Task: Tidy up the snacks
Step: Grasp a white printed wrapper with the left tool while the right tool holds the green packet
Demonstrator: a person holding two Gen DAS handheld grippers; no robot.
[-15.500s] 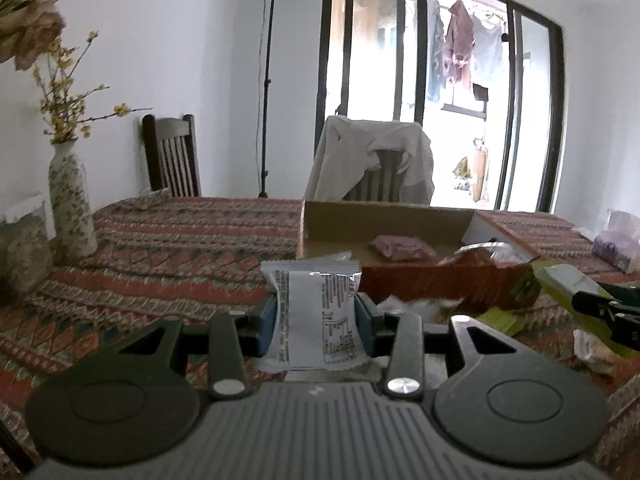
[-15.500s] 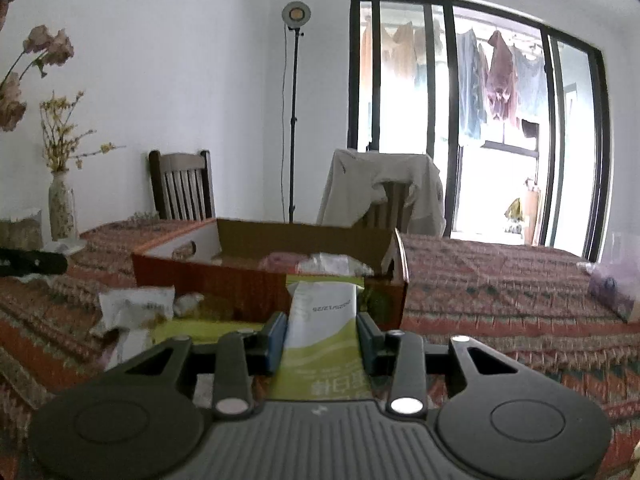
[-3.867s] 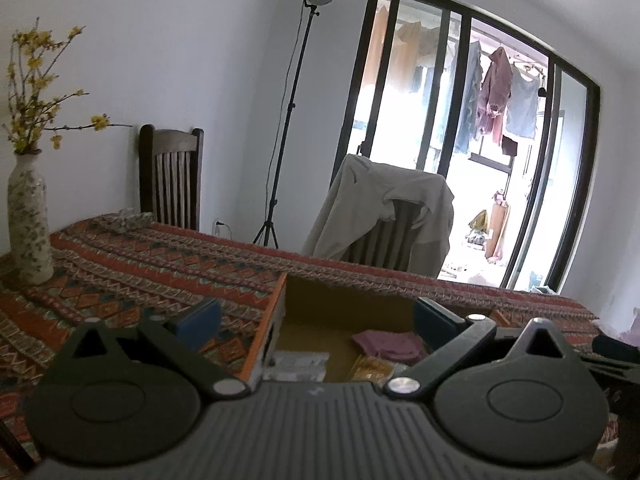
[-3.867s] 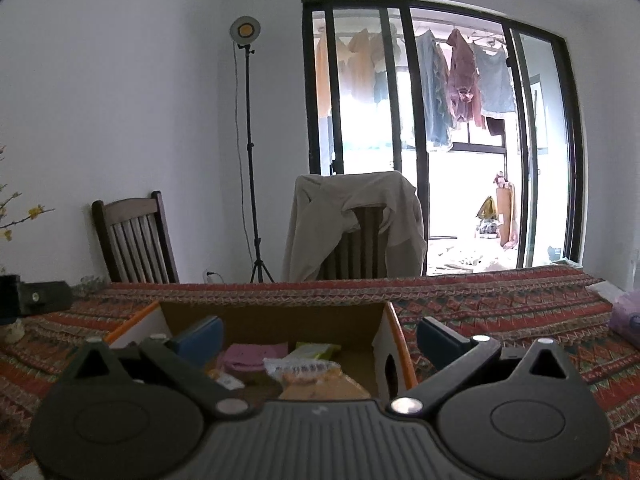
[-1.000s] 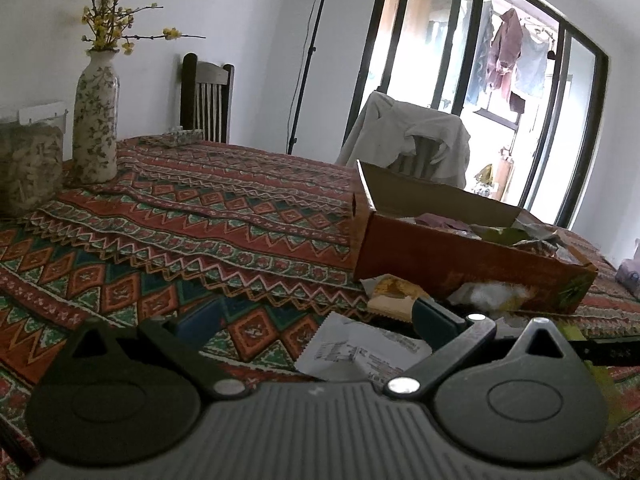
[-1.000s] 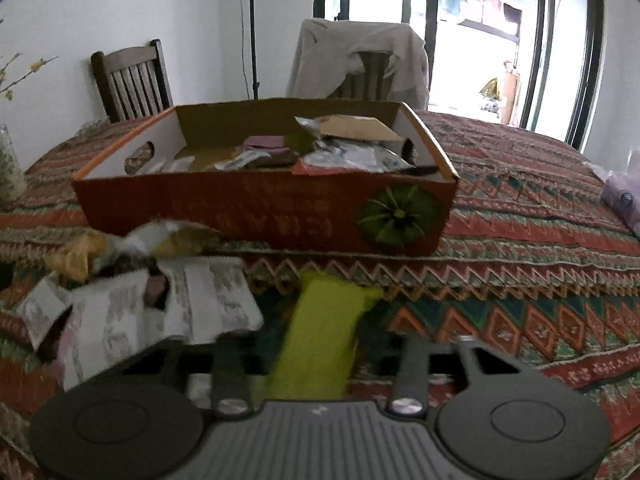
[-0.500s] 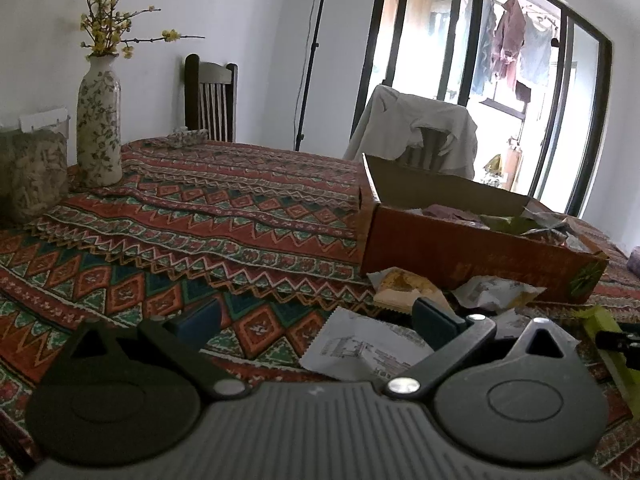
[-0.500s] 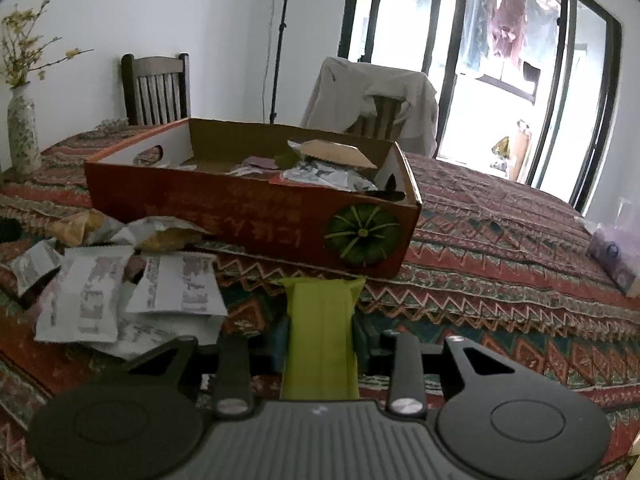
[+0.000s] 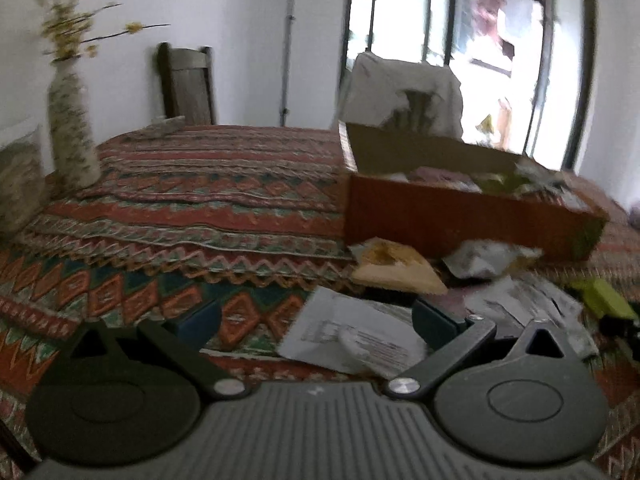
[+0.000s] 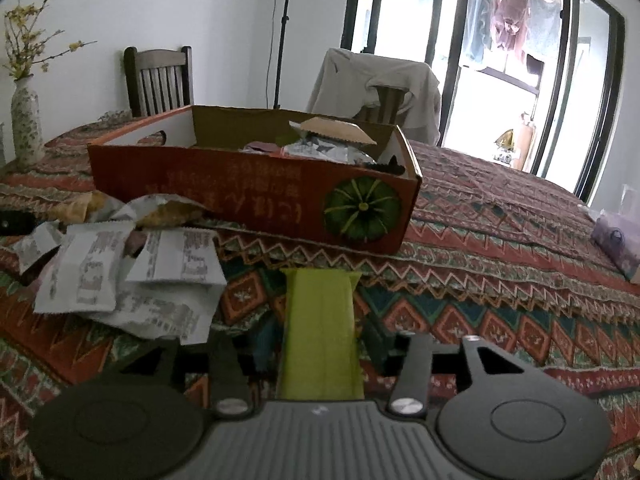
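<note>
An orange cardboard box (image 10: 248, 196) with a pumpkin picture holds several snack packets and stands on the patterned tablecloth; it also shows in the left wrist view (image 9: 460, 216). My right gripper (image 10: 320, 340) is shut on a lime-green snack packet (image 10: 320, 320), held above the cloth before the box. My left gripper (image 9: 316, 320) is open and empty, low over a white snack packet (image 9: 352, 336) that lies between its fingers. More white packets (image 10: 120, 272) and yellow-brown packets (image 9: 396, 264) lie loose in front of the box.
A flower vase (image 9: 72, 128) and a glass jar (image 9: 16, 172) stand at the table's left. Two chairs (image 10: 160, 76) stand behind the table, one draped with a jacket (image 10: 376, 84). A purple pouch (image 10: 616, 240) lies at the right edge.
My left gripper has moved forward and lower over the white packet, still open. My right gripper has lifted the green packet a little, still shut on it.
</note>
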